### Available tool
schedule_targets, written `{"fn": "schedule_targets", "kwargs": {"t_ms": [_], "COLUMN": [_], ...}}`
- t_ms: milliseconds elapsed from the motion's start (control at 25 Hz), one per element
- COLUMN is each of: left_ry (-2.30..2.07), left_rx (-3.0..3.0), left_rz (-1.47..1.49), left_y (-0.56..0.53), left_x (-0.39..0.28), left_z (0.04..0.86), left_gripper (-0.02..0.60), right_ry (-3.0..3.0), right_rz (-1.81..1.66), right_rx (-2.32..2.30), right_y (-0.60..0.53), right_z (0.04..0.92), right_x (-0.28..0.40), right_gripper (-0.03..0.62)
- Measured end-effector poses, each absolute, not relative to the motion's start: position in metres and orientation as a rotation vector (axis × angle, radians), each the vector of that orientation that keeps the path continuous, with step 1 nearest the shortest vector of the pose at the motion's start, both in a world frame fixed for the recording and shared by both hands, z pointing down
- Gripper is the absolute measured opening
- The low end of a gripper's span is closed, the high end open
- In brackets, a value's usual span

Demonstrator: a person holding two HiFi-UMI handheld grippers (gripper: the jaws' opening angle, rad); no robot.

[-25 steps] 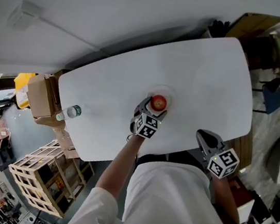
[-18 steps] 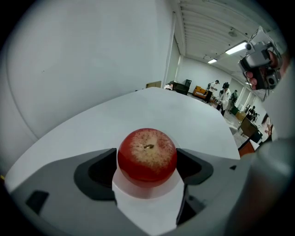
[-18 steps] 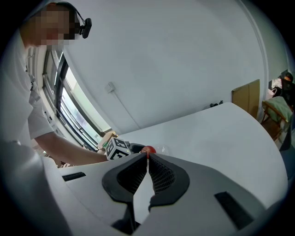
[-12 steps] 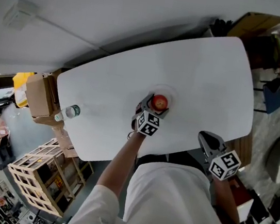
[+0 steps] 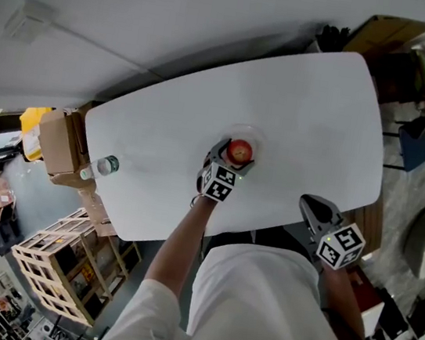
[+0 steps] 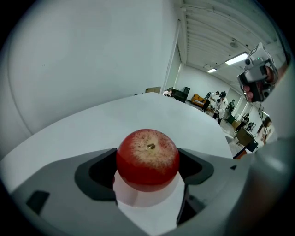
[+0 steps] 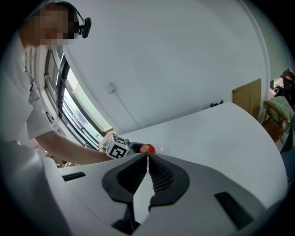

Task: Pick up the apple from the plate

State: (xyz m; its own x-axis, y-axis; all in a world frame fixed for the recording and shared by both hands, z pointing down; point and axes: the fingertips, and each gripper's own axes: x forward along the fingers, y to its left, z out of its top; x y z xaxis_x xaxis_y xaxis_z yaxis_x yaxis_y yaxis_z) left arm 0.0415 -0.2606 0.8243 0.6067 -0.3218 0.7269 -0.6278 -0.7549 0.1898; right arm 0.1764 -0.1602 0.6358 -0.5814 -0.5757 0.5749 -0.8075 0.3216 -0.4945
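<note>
Apple point(image 5: 238, 151) sits mid table point(image 5: 315, 117), over the clear plate point(image 5: 255, 138), prob. touching it, hard to tell. L to R: bottle point(image 5: 106, 164) at table's left edge; left gripper point(image 5: 235, 159) w/ both jaws pressed on Apple's sides; right gripper point(image 5: 311, 206) at near edge, jaws together, empty.

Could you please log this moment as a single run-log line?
left gripper: shut on apple | apple: at plate | right gripper: shut, empty
</note>
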Motion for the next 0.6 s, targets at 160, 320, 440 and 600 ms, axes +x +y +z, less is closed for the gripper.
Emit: {"fn": "schedule_targets", "kwargs": {"t_ms": [160,320,440,600], "left_ry": [-0.769,-0.793,-0.814,-0.862], "left_rx": [2.402,2.397,2.407,2.415], "left_rz": [0.933,0.918,0.902,0.880], "left_y": [-0.261,-0.262,-0.260,-0.257], "left_x": [0.045,0.045,0.045,0.040], "left_z": [0.810,0.782,0.767,0.752], "left_gripper": [0.400,0.400,0.400,0.400], "right_ry": [-2.315,-2.348,-2.372,-2.387], "right_rz": [1.110,1.091,1.076,1.064], "right_rx": [1.231,1.206,1.179,1.143], "right_y": [-0.162,-0.166,-0.168,-0.170], "right_z": [0.636,0.630,0.627,0.631], "right_x": [0.181,0.181,0.181,0.180], "right_gripper": [0.038,0.038,0.038,0.037]}}
